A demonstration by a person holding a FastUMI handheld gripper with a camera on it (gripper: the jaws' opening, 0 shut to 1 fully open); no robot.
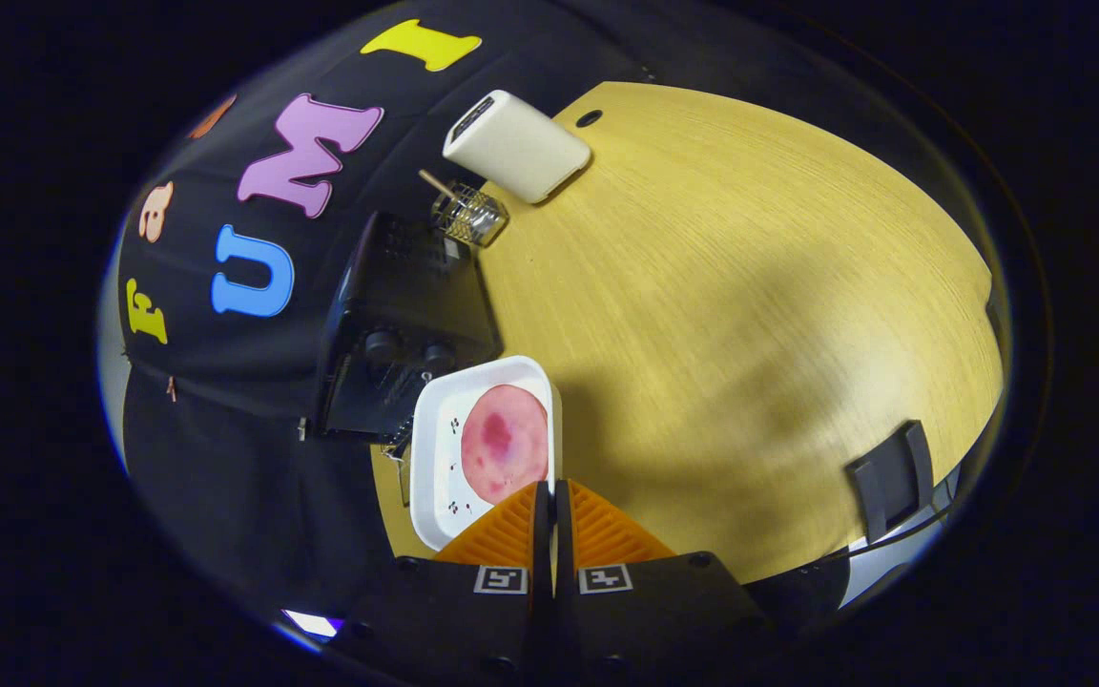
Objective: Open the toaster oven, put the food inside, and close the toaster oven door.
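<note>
- The tool (pixel 549 496) has its two fingers drawn almost together, with only a thin slit between them; each finger is wedge-shaped with a ribbed face.
- The rim of a white tray (pixel 435 448) sits in that slit at the fingertips, so the tool appears clamped on the tray's near right edge. The contact itself is too fine to confirm.
- The tray is rectangular with rounded corners and a raised lip, smooth and glossy, with small dark marks printed on its floor.
- The food (pixel 504 444) lies flat in the tray, just ahead of the fingertips: a round, thin pink slice with a darker red blotch near its middle.
- The toaster oven (pixel 387 324) is a black box-shaped unit, standing just beyond the tray against the dark cloth wall. Two round knobs (pixel 406 348) show on the face nearest the tray. Whether its door is open or closed cannot be told from this angle.
- The tray's far end is right by the oven; whether it touches cannot be told.
- The bench (pixel 750 286) has a pale yellow wood-grain surface, matte, with a small dark oval hole near its far edge.
- Beyond the oven stands a small wire basket (pixel 468 218) of bright metal with a thin wooden stick rising from it.
- Just past the basket lies a cream-white box (pixel 516 145), rounded at the corners, smooth-skinned.
- A black bracket-like piece (pixel 890 477) grips the bench's edge, well apart from the tray.
</note>
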